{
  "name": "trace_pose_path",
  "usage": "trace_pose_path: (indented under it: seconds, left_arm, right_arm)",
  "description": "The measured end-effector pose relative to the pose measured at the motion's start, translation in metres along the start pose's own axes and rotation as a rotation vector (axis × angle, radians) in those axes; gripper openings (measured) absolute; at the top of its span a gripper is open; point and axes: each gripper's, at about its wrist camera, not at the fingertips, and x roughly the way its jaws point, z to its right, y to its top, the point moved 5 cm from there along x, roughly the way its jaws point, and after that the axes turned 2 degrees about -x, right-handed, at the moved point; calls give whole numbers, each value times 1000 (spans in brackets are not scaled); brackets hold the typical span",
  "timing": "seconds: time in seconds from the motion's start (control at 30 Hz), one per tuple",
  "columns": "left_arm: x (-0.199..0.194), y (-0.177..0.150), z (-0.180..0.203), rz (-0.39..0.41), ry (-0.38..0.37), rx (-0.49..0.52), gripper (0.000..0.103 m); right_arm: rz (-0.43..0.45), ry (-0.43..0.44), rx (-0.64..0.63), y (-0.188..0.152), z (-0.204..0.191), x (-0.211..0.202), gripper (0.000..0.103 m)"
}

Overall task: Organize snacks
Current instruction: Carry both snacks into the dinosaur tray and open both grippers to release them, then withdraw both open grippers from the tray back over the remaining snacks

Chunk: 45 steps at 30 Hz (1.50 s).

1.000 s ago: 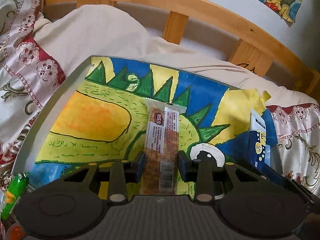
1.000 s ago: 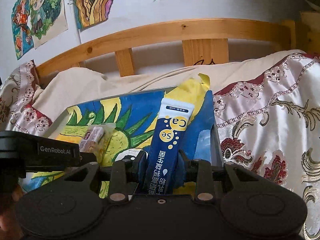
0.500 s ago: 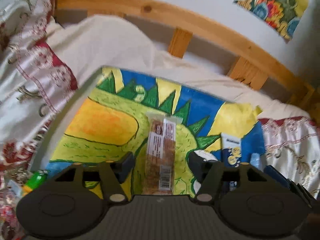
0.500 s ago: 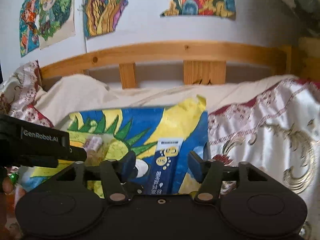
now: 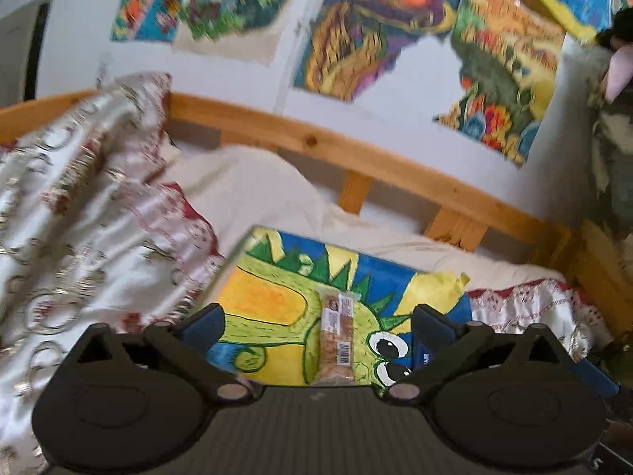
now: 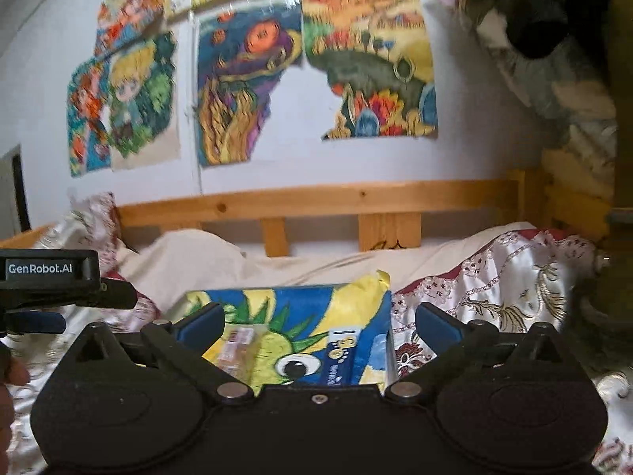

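A clear-wrapped brown snack bar (image 5: 336,340) lies lengthwise on a tray (image 5: 257,301) lined with a green dinosaur drawing. My left gripper (image 5: 318,322) is open and empty, raised above and behind the bar. A blue tube-shaped packet with yellow dots (image 6: 340,356) lies on the tray's right side (image 6: 372,297), to the right of the bar (image 6: 237,340). My right gripper (image 6: 318,322) is open and empty, raised above the packet. The left gripper's body (image 6: 51,281) shows at the left edge of the right wrist view.
The tray rests on a bed with a cream sheet (image 5: 253,186) and a white and red patterned quilt (image 5: 71,213) on both sides (image 6: 494,285). A wooden headboard rail (image 6: 356,202) runs behind. Colourful drawings (image 6: 253,91) hang on the wall.
Both grippers opened, letting go of the snack bar and the blue packet onto the tray. Both then lifted up and pulled back, so the wall came into view.
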Motion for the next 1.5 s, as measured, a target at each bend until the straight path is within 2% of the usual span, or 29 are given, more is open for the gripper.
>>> trace_pose_path:
  seconds: [0.17, 0.4, 0.67, 0.77, 1.03, 1.3, 1.5]
  left_arm:
    - [-44, -10, -14, 51, 0, 15, 102]
    - [-96, -40, -28, 76, -17, 80, 102]
    - [-142, -78, -43, 92, -38, 135, 102]
    - [-153, -88, -52, 116, -11, 140, 102]
    - [-164, -113, -73, 83, 17, 148, 102]
    - [-162, -140, -86, 11, 29, 194, 102]
    - [-159, -149, -90, -23, 30, 199, 102]
  right_arm:
    - [34, 5, -20, -3, -11, -57, 102]
    - [58, -6, -33, -21, -21, -123, 102]
    - [25, 2, -46, -50, -35, -173, 102]
    - [9, -3, -48, -62, -40, -187, 102]
    - [-41, -9, -62, -83, -51, -207, 102]
    - [-134, -4, -63, -102, -58, -207, 102]
    - [-159, 2, -89, -110, -63, -206, 102]
